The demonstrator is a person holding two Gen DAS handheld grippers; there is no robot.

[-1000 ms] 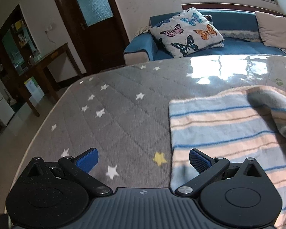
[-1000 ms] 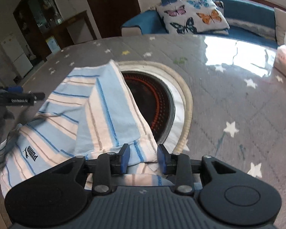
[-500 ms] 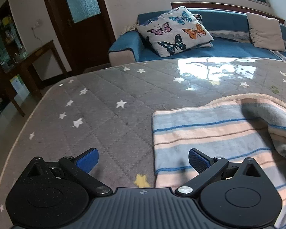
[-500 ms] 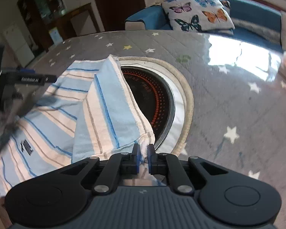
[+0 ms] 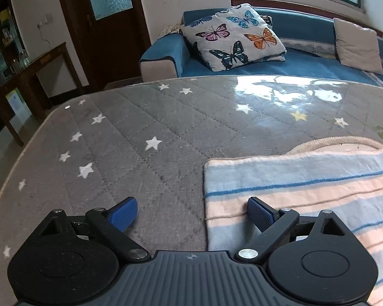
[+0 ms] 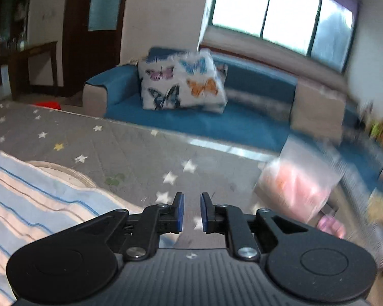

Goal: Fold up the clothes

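A striped garment in light blue, pink and white [image 5: 306,186] lies flat on the grey star-patterned table cover [image 5: 153,127]. My left gripper [image 5: 191,213] is wide open and empty, low over the garment's left edge, with its right finger [image 5: 259,211] over the cloth. In the right wrist view the garment [image 6: 38,209] lies at the lower left. My right gripper [image 6: 190,213] is a little open with nothing between the pads, above the table to the right of the garment. That view is blurred.
A cream rope ring [image 5: 332,144] peeks out beyond the garment. A blue sofa [image 5: 306,61] with a butterfly cushion [image 5: 232,40] stands past the table's far edge. A blurred pink bag [image 6: 301,186] lies on the table at the right. A dark door and side table stand at the left.
My right gripper was shut on a fold of the garment; it has let go, opened a little and swung up and right. My left gripper drifted forward along the garment's left edge.
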